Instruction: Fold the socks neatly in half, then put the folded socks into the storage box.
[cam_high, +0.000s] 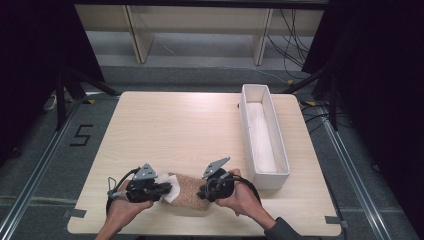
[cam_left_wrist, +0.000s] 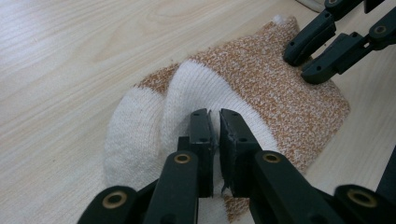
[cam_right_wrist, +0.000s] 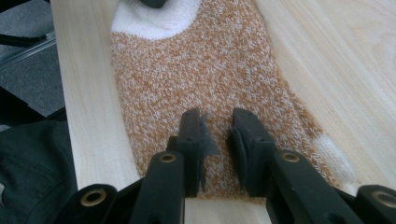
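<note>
1. Sock (cam_high: 189, 191) lay flat at the worktop's (cam_high: 175, 130) near edge, long axis running gripper to gripper.
2. Left gripper (cam_left_wrist: 214, 140) had its jaws pinched on the white cuff.
3. Right gripper (cam_right_wrist: 218, 140) hovered over the toe end, jaws slightly apart, nothing gripped.

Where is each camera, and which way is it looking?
High view: sits above the person's side, looking forward and down at the table; both forearms come in from below, with the left gripper and right gripper.
Left gripper view: rides on the left gripper, looking along its jaws, pinched on the sock's white cuff.
Right gripper view: rides on the right gripper, looking along its jaws, slightly apart over the sock.
Shared: all three show the orange-and-white sock.
</note>
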